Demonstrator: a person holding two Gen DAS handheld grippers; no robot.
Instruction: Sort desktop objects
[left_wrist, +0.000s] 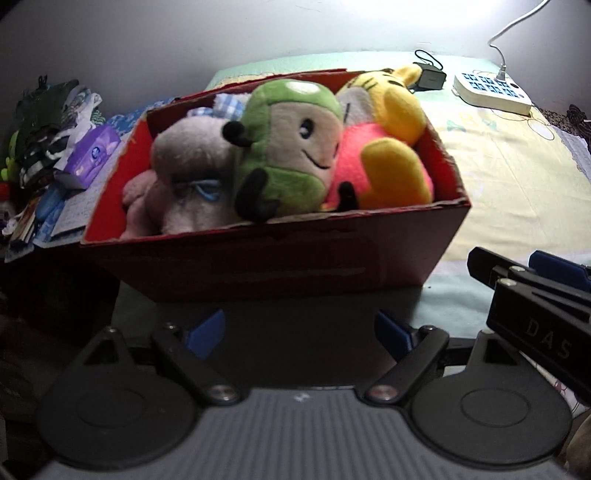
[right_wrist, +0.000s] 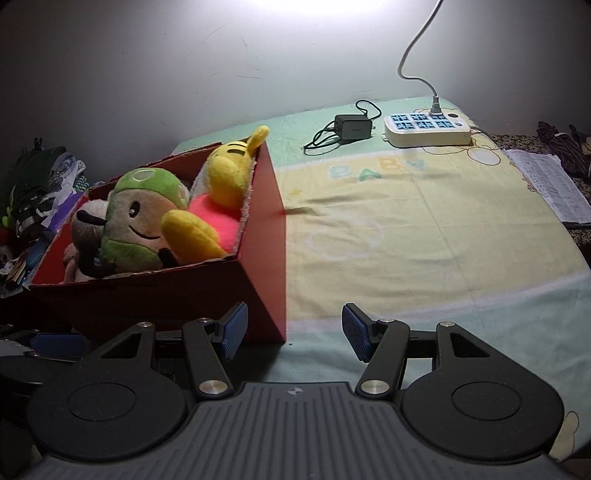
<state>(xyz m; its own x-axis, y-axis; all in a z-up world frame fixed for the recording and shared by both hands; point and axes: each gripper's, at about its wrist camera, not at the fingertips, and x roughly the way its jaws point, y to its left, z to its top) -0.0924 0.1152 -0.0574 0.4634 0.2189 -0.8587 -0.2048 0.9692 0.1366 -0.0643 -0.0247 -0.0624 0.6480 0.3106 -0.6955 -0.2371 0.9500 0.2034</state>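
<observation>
A red cardboard box (left_wrist: 280, 258) (right_wrist: 258, 236) stands on the cloth-covered table, packed with soft toys. In it lie a grey plush (left_wrist: 184, 166), a green-hooded plush (left_wrist: 291, 147) (right_wrist: 144, 218) and a yellow and pink plush (left_wrist: 388, 147) (right_wrist: 218, 206). My left gripper (left_wrist: 299, 332) is open in front of the box's near wall, nothing between its blue pads. My right gripper (right_wrist: 293, 328) is open too, by the box's near right corner, and also shows at the right edge of the left wrist view (left_wrist: 532, 273).
A white power strip (right_wrist: 428, 129) (left_wrist: 491, 90) with a cord and a black charger (right_wrist: 351, 127) (left_wrist: 430, 77) lie at the far edge of the pale yellow cloth (right_wrist: 424, 229). Papers (right_wrist: 554, 184) rest at the right. Clothes, a purple pack (left_wrist: 92, 155) and booklets crowd the left.
</observation>
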